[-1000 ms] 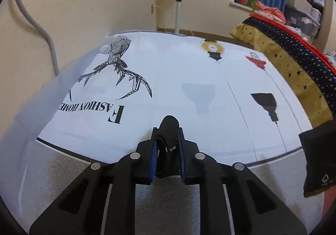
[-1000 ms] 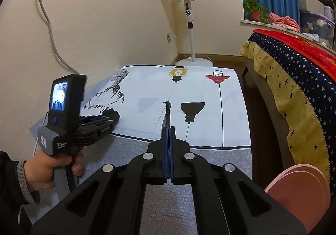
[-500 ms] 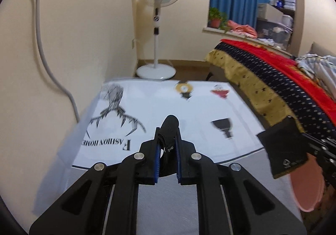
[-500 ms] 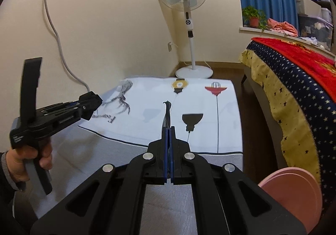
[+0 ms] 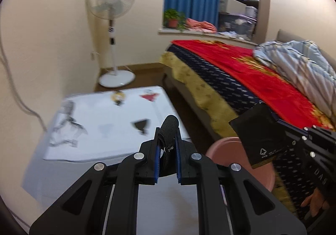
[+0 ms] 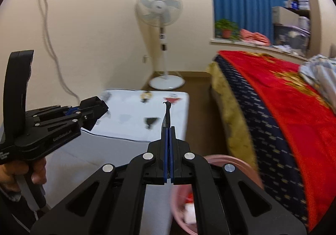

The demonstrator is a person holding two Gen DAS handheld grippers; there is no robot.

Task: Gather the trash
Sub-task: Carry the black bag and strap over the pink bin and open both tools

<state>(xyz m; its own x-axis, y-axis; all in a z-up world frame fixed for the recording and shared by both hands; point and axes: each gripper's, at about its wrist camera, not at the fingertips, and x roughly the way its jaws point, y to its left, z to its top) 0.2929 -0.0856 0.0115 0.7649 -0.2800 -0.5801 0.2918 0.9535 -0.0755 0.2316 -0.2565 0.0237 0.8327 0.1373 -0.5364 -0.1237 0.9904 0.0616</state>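
My left claw pinches a black fabric roll; my right claw is clamped on a flat black wrapper, both above the pink bin beside the bed.

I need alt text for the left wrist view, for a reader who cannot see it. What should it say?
The left gripper grips a black rolled item above a white printed cloth. At right, the right gripper holds a flat black packet over a pink bin beside a bed.
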